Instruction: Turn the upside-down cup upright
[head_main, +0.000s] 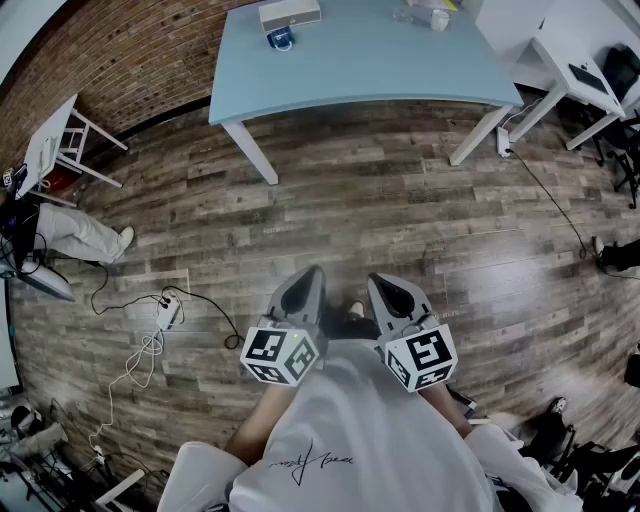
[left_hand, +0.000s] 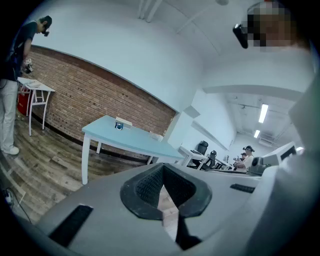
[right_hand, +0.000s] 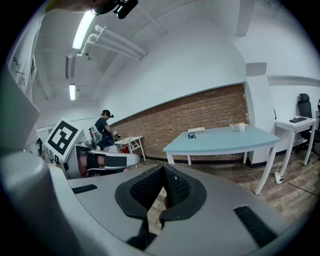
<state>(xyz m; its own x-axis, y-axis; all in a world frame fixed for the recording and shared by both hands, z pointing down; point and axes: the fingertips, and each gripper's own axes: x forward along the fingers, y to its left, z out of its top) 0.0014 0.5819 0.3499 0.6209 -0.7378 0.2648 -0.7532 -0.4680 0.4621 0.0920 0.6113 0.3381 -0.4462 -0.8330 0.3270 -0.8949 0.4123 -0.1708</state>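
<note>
A small blue cup (head_main: 281, 39) stands far off on the light blue table (head_main: 400, 70), beside a white box (head_main: 289, 12); at this distance I cannot tell which way up it is. The cup also shows tiny in the left gripper view (left_hand: 119, 126) and in the right gripper view (right_hand: 192, 135). Both grippers are held close to my body, well short of the table, over wooden floor. My left gripper (head_main: 308, 276) (left_hand: 162, 169) is shut with nothing in it. My right gripper (head_main: 384, 284) (right_hand: 163, 170) is likewise shut and holds nothing.
A power strip with cables (head_main: 165, 312) lies on the floor to my left. A small white side table (head_main: 55, 140) and a person's legs (head_main: 75, 232) are at far left. White desks (head_main: 570, 60) and a trailing cable (head_main: 550, 200) stand at the right.
</note>
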